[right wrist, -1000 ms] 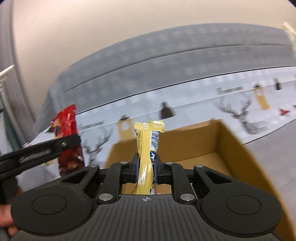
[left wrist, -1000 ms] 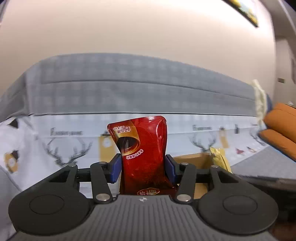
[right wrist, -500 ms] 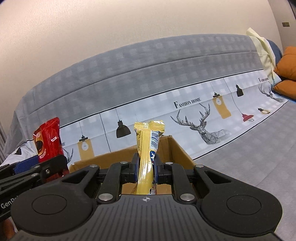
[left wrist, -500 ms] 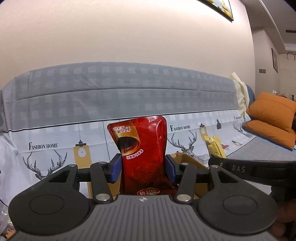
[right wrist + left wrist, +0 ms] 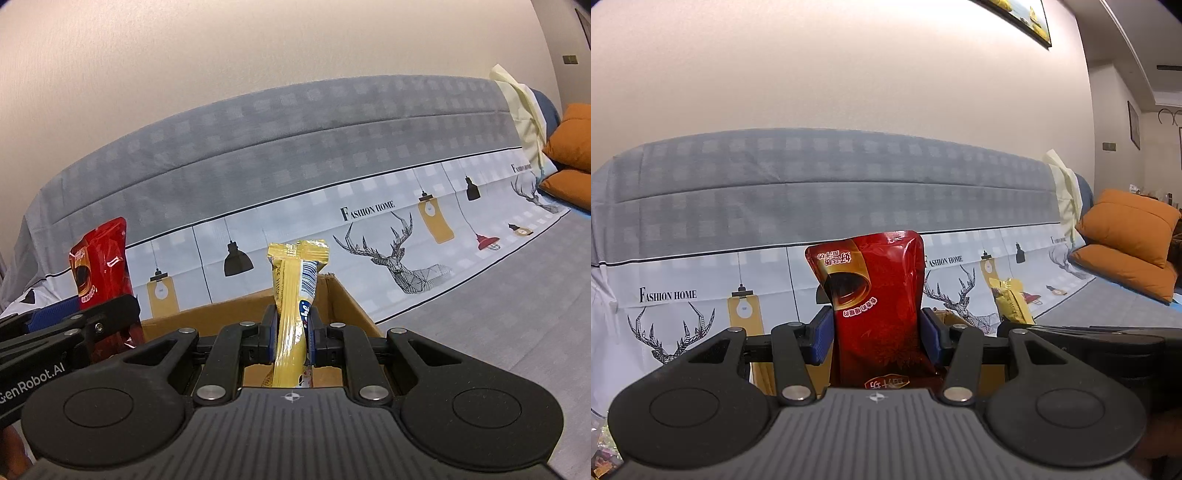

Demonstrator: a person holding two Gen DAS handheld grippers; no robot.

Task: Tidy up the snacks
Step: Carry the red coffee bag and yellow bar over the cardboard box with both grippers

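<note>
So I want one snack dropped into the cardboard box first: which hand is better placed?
Probably the right. The right gripper, shut on the yellow snack bar, points straight into the cardboard box. The left gripper, holding the red pouch, sits beside the box's left edge.

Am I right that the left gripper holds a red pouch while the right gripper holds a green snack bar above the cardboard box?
Not quite: the snack bar in the right gripper is yellow, as the right wrist view shows. The left gripper does hold the red pouch, by the cardboard box.
</note>
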